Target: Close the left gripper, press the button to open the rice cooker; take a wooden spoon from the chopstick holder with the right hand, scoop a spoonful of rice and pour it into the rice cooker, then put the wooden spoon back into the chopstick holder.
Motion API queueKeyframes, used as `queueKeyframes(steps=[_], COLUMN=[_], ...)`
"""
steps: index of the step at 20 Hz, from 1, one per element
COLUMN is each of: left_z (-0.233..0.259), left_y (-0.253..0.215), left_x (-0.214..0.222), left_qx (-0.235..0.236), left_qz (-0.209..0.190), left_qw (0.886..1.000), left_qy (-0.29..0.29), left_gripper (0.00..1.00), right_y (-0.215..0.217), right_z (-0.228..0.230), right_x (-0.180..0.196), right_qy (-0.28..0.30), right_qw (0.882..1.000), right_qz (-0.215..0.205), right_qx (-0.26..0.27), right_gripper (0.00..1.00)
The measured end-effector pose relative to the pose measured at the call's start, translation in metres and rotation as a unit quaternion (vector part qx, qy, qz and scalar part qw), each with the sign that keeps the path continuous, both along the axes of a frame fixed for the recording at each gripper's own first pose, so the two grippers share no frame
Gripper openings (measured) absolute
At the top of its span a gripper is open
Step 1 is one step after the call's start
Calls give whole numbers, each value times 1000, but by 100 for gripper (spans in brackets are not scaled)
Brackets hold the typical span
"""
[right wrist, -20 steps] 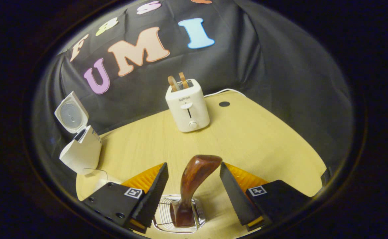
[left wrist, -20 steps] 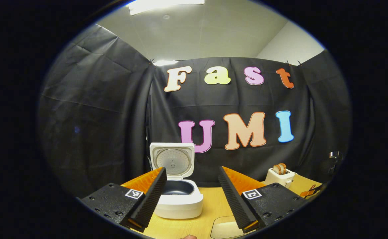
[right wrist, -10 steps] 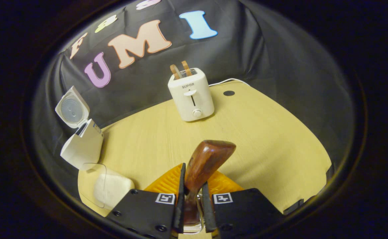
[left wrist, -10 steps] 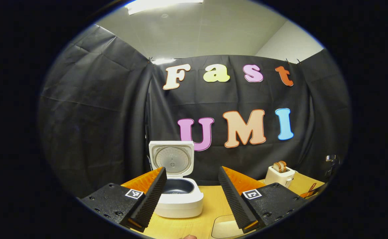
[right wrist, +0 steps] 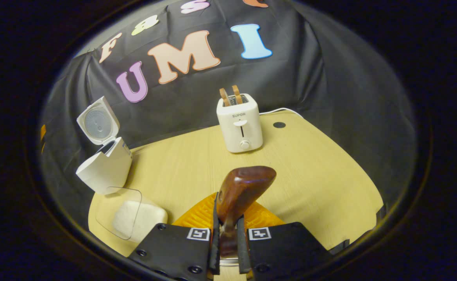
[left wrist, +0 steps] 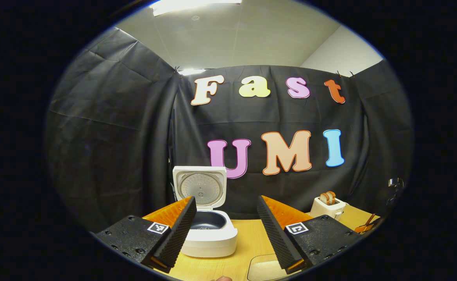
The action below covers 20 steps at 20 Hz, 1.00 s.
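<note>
In the right gripper view my right gripper [right wrist: 226, 212] is shut on the dark brown wooden spoon [right wrist: 244, 186]. Its thick upper end sticks up above the fingers and its lower end is hidden between them. A sliver of the metal chopstick holder [right wrist: 228, 262] shows below the jaws. The white rice cooker [right wrist: 105, 169] stands at the left with its lid [right wrist: 97, 123] up. A clear box of rice [right wrist: 132, 214] lies in front of it. In the left gripper view my left gripper [left wrist: 225, 200] hangs open and holds nothing, facing the open rice cooker [left wrist: 209, 234].
A white toaster [right wrist: 240, 125] with two slices in it stands at the back of the wooden table [right wrist: 310, 183], its cord trailing right. The same toaster [left wrist: 327, 207] appears at the right in the left gripper view. Black cloth walls surround the table.
My right gripper has shut on the spoon's handle over the holder, then shifted slightly with it. The left gripper has stayed open and nearly still.
</note>
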<state>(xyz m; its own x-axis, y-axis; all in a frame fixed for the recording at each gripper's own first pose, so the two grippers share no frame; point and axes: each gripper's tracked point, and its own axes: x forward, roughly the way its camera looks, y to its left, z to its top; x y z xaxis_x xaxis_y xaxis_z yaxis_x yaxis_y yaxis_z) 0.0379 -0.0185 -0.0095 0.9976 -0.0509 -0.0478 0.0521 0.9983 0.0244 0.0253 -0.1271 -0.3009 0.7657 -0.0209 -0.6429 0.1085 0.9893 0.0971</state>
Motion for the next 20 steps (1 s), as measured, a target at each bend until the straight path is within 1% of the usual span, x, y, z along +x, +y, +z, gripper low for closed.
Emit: queueKeyframes(steps=[3,4,5,6,7,8,9,10,11,13,14,15,16,17,18,20], left_z=[0,-1,-1,-2,-2,-2,-3,-4,-4,-5,-6,-6,-7,-7,-8,-10], left_y=[-1,-2,-1,-1,-2,-1,0,1,3,6,7,10,12,15,19,26], left_x=[2,3,5,5,6,6,6,6,7,8,8,8,7,8,8,7], left_qx=[-2,-4,-7,-8,-10,-11,-12,-13,-13,-13,-12,-11,-11,-11,-11,-11], left_qz=[-4,-6,-7,-8,-9,-9,-10,-11,-10,-12,-11,-11,-11,-10,-9,-6], left_qw=[1000,1000,1000,1000,1000,1000,1000,1000,1000,1000,1000,1000,1000,1000,1000,1000], left_qy=[0,0,1,1,1,2,3,4,4,5,7,7,7,8,9,11], left_gripper=[92,90,92,92,90,90,92,92,90,90,90,92,90,92,90,90], right_y=[7,9,12,16,21,27,35,44,55,79,91,105,119,131,144,166], right_z=[22,33,43,55,67,78,88,95,101,108,110,112,114,115,114,110], right_x=[-2,0,1,3,6,9,12,14,15,19,23,26,26,28,29,33], right_qy=[-17,-27,-37,-50,-63,-76,-85,-93,-96,-105,-108,-111,-114,-117,-118,-115], right_qw=[1000,999,999,998,998,997,996,995,994,992,991,990,988,987,986,984], right_qz=[12,17,21,22,24,27,32,41,52,69,76,86,96,106,115,131], right_qx=[-7,-13,-16,-16,-15,-12,-9,-6,-1,12,18,25,31,34,35,33], right_gripper=[22,20,20,20,20,22,23,20,20,22,21,21,21,20,20,20])
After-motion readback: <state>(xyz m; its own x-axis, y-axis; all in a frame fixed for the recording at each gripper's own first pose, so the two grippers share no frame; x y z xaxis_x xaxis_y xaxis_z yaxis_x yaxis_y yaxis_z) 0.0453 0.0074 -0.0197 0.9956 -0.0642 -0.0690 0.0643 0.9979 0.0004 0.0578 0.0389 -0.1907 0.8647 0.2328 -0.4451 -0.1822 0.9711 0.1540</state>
